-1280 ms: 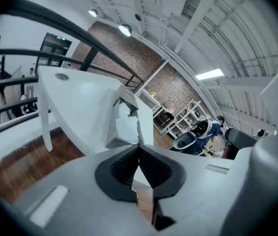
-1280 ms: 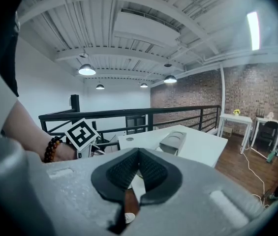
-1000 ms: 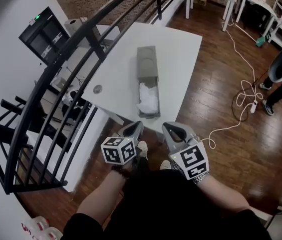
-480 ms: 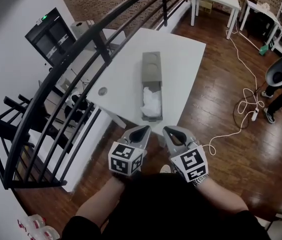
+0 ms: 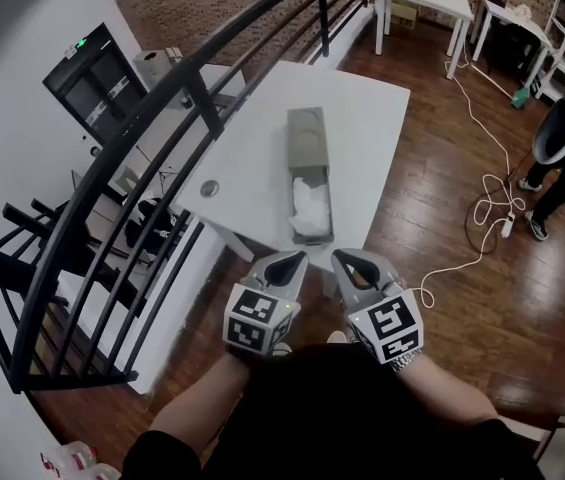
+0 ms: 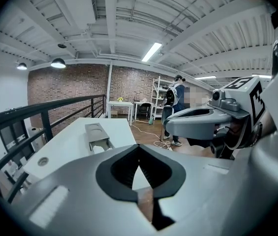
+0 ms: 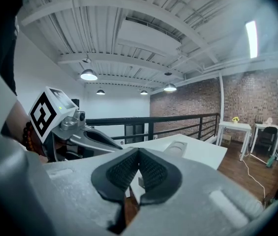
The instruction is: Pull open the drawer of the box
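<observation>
Sitting on the table (image 5: 252,158), the box (image 5: 307,140); black railing (image 5: 194,80) left.

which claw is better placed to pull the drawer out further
Right, narrowly. Both are shut, empty and short of the table; the right claw points almost at the drawer, while the left claw sees it off to one side.

White table (image 5: 252,153), black railing (image 5: 194,73), white cable (image 5: 484,206) on wooden floor (image 5: 462,308)

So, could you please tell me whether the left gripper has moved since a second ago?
Yes: the left gripper has edged right, closer to the drawer, and rolled.
</observation>
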Demonstrator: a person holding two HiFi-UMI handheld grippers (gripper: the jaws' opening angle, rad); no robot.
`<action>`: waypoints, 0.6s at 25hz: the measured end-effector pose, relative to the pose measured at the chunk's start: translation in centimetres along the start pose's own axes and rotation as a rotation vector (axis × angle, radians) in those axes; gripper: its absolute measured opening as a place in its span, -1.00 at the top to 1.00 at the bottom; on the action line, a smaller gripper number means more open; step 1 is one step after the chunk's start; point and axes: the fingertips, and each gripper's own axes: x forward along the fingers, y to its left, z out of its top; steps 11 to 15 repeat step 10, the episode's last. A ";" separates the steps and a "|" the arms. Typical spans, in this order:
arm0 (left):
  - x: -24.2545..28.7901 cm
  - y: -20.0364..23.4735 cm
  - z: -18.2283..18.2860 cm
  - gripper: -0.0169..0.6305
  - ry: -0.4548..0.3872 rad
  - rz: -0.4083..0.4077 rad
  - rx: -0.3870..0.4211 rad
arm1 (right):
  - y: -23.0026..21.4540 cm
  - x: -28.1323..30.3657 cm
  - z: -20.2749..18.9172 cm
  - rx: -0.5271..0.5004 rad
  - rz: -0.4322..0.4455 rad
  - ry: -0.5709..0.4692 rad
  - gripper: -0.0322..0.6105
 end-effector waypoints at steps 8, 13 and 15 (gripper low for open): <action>-0.7 0.4 -0.1 0.90 -0.003 -0.047 0.023 | 1.0 0.4 0.4 -0.003 -0.044 0.006 0.92; -1.0 0.6 -0.1 0.90 -0.004 -0.052 0.027 | 1.3 0.5 0.6 -0.003 -0.051 0.006 0.92; -1.0 0.6 -0.1 0.90 -0.004 -0.052 0.027 | 1.3 0.5 0.6 -0.003 -0.051 0.006 0.92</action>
